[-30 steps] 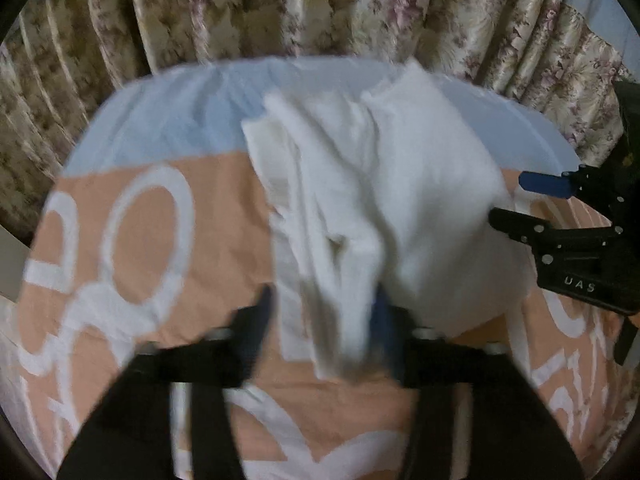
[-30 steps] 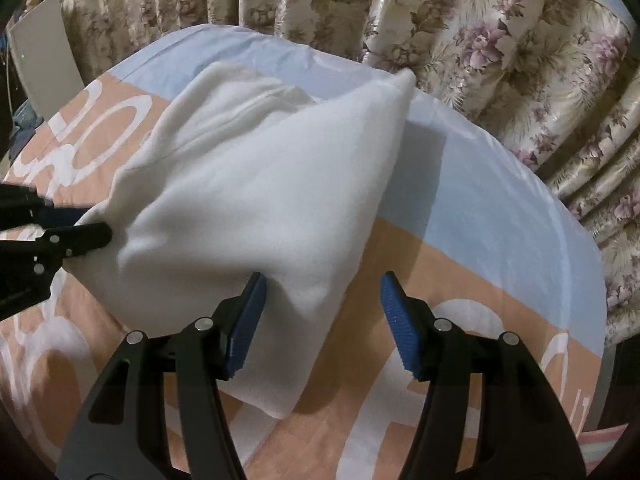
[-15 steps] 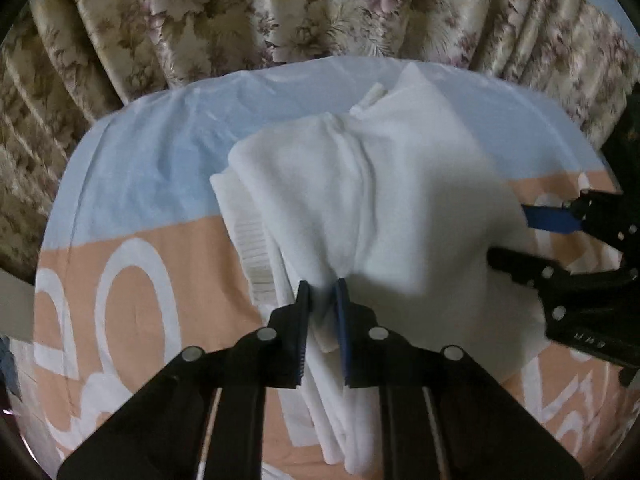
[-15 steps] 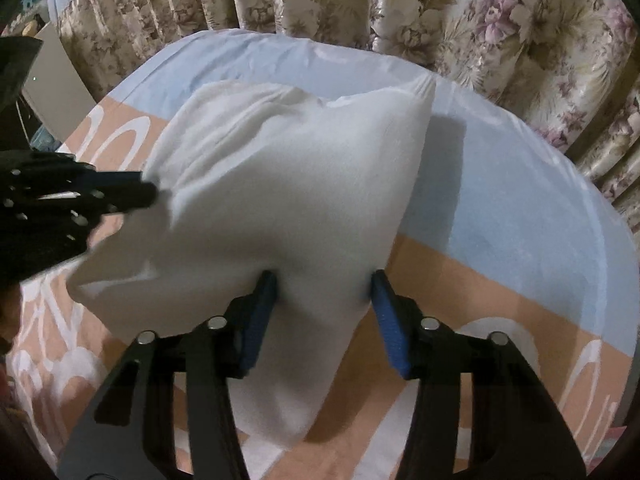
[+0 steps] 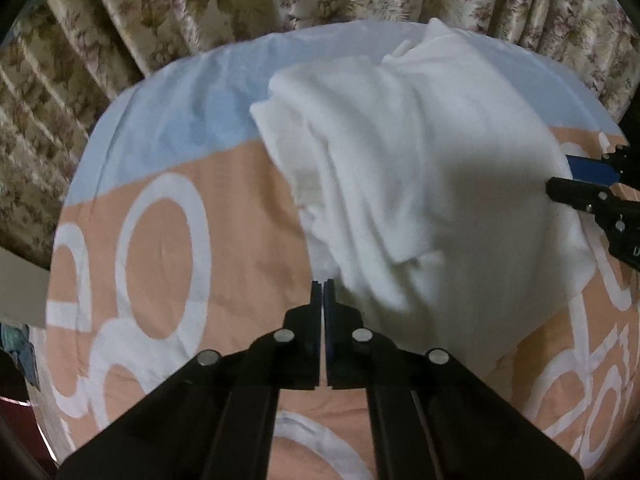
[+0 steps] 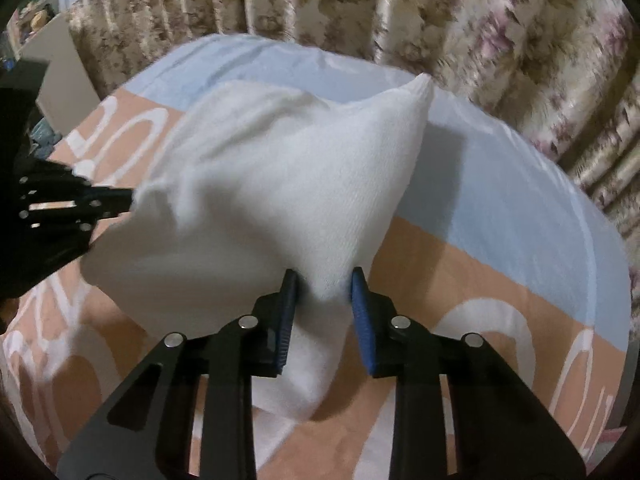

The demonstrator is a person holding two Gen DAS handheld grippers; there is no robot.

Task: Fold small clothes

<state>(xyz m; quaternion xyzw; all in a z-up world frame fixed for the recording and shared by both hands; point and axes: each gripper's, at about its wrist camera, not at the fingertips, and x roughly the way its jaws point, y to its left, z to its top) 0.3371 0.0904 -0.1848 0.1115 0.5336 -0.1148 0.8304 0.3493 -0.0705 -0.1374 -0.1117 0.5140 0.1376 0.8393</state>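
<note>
The left tongs (image 5: 322,283) are clenched fully, their tips at the near-left edge of the white garment (image 5: 420,184); whether any cloth is pinched is unclear. The right tongs (image 6: 323,280) have just been closing and now squeeze a bunched fold at its near-right side. The garment lies rumpled on a peach-and-blue bed sheet (image 5: 192,216), floral curtains (image 5: 224,4) beyond. It looks light, soft and limp, so it should sag; corners or hems seem the best holds.

Bed and curtains around me

Below me lies a bedsheet (image 5: 224,208), pale blue at its far end, peach with white rings nearer; pleated floral curtains (image 6: 500,40) hang behind it, under dim indoor light.
</note>
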